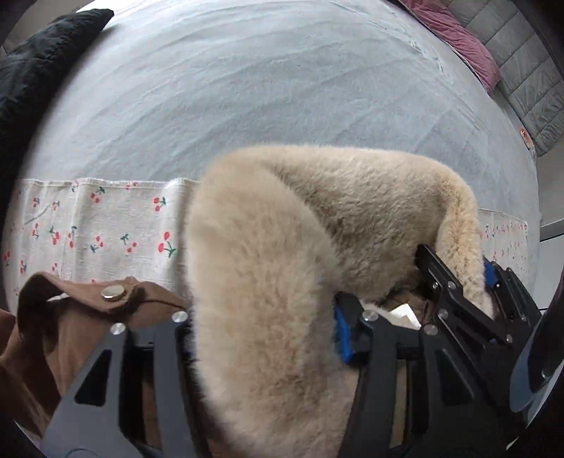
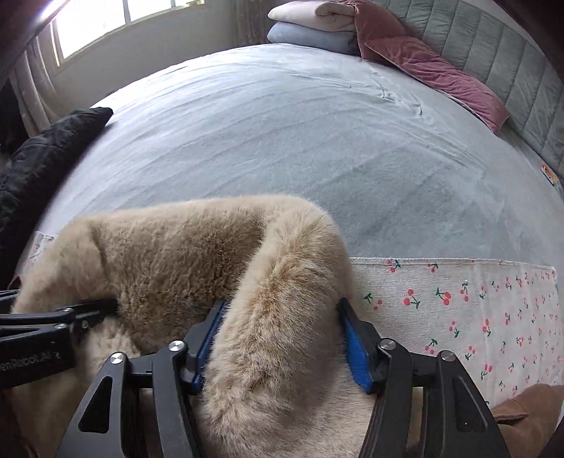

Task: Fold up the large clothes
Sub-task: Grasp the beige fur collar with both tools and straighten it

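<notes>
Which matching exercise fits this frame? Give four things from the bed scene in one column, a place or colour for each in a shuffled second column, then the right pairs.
Things:
1. fur collar
2. cherry-print cloth
3. black garment
4. folded stack

Places or colours:
A. at the far end of the bed, by the headboard
B. beige, clamped in both grippers' jaws
C. dark, at the bed's left edge
D. white with red fruit, spread along the bed's near edge

Pairs: 1-B, 2-D, 3-C, 4-A
</notes>
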Demonstrator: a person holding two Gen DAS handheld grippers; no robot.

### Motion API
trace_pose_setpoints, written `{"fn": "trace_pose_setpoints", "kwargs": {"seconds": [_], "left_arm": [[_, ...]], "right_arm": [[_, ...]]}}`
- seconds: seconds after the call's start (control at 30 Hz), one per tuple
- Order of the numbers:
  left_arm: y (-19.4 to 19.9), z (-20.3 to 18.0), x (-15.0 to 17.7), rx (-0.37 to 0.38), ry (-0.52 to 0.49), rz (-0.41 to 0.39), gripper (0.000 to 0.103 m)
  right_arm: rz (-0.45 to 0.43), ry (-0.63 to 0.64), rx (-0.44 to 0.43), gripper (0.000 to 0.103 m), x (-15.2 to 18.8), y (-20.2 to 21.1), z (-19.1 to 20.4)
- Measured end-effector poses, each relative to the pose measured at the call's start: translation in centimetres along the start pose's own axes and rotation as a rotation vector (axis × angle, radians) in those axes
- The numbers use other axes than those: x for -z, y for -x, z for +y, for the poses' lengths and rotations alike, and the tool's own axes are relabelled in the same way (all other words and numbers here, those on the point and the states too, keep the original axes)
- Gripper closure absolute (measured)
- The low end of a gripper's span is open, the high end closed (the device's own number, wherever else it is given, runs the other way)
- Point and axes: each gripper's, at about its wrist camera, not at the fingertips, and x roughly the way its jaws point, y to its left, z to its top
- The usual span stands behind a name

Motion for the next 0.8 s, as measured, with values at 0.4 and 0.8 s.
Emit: {"fn": "trace_pose_setpoints", "kwargs": {"seconds": [0.4, 0.8], "left_arm": [[5.0, -0.3, 2.0, 0.266, -0.110, -0.460, 0.070], [6.6, 0.5, 8.0, 0.219, -0.224, -0.471, 0.051]], "right_arm": [[-0.328, -0.122, 0.014, 0.080, 2.3, 5.6, -2.6], [-0.287, -0.170, -0.249, 0.066, 5.6, 6.5, -5.5]]}}
